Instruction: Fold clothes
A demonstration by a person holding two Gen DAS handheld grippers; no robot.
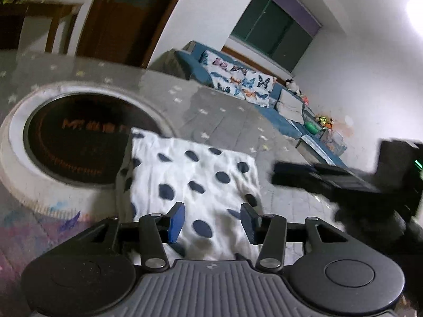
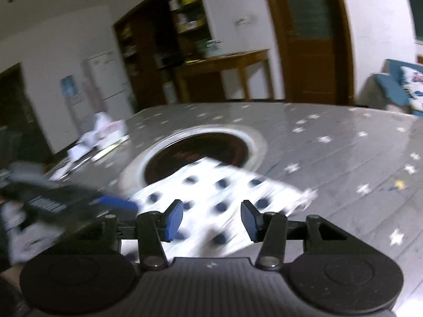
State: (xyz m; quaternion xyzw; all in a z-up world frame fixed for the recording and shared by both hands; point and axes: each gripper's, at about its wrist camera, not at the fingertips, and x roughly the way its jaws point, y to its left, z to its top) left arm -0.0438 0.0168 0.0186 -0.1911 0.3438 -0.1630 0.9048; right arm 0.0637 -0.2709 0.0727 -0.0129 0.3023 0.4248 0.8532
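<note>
I see a folded white garment with dark blue polka dots (image 1: 195, 185), soft and wrinkled, lying flat on the grey star-patterned tabletop (image 1: 224, 121) just ahead of my left hand-held gripper (image 1: 212, 220), its long axis running away from me. Both my left and right hand-held gripper (image 2: 211, 220) have blue pads spread apart, holding nothing. Beyond the garment sits a round dark inset (image 1: 87, 137) with orange lettering too blurred to read.

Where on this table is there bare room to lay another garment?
Bare star-print grey tablecloth runs right of the white navy-dotted folded cloth to the table's edge. Crowded: the round dark inset behind the cloth, and the white papers at far left.
</note>
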